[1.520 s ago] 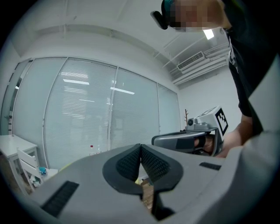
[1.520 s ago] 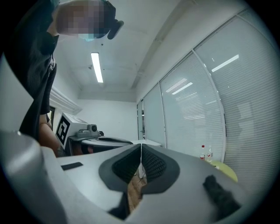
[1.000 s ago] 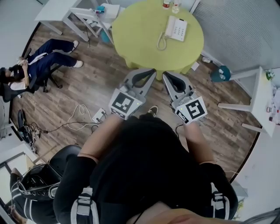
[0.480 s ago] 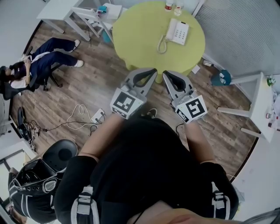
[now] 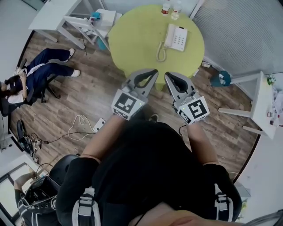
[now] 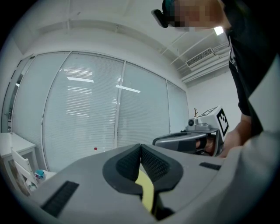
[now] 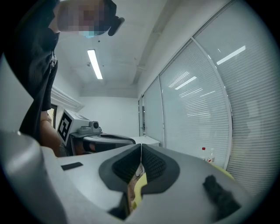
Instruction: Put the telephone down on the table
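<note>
- Since a second ago the round table [image 5: 137, 39] and the telephone [image 5: 177, 37] sit slightly lower and further left in the head view; both grippers keep their places in it.
- Telephone: white plastic, rectangular, keypad on top, handset along its left side, coiled cord looping toward the table's middle. It lies flat on the table, near the far edge and right of centre, well apart from both grippers. Key print is too small to read.
- Table: smooth yellow-green top, circular. Two small bottles [image 5: 171, 7] stand at its far edge, beyond the telephone.
- Left gripper [image 5: 154, 71]: grey shell; its black, finely ribbed pads [image 6: 127, 164] are pressed together at the tips, nothing between them.
- Right gripper [image 5: 168, 75]: same build; its ribbed pads [image 7: 155, 164] are likewise clenched on nothing.
- Both grippers hover over the table's near edge, just beside each other.
- Marker cubes [image 5: 125, 104] carry black-and-white square patterns, no legible text.
- Floor [image 5: 88, 97]: wood planks.
</note>
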The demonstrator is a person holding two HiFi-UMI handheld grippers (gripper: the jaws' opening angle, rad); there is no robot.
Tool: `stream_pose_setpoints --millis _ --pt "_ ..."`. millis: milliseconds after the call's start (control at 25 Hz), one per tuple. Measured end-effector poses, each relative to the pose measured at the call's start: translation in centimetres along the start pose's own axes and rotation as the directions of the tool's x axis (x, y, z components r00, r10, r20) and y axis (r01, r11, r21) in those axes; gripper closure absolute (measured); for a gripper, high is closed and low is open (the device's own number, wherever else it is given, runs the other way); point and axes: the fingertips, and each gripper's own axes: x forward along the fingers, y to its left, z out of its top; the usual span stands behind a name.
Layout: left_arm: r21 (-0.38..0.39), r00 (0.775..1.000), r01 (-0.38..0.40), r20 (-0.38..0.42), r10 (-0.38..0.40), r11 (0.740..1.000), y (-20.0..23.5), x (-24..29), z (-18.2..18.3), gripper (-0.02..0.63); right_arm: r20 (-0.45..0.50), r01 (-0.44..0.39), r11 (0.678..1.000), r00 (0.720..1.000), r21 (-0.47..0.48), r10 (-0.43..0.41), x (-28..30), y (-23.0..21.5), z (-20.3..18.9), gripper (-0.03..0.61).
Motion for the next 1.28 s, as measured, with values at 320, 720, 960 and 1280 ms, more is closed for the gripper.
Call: stream_pose_setpoints --millis 320,720,960,1280 --pt "-0.011 0.998 0.061 -0.009 -0.061 0.998 6.1 2.2 -0.1 0.601 -0.017 0.051 0.999 0.999 0.003 -0.051 6.0 -2.9 0.4 0.561" --pt "-0.019 0.986 0.164 -0.014 -0.164 0.986 13.3 3.8 -0.1 0.601 -0.042 0.131 0.991 0.991 0.012 -0.131 13.4 -5.2 0.7 0.561" --pt "-0.038 0.975 0.219 -0.019 -0.22 0.975 15.7 4.5 -0.9 0.601 -0.056 0.186 0.982 0.981 0.029 -0.184 15.8 -6.2 0.1 0.561" --pt "-0.052 0.974 0.221 -0.033 -0.223 0.974 18.1 6.5 -1.8 0.601 -0.067 0.218 0.975 0.974 0.038 -0.215 17.3 -8.7 -0.5 0.561"
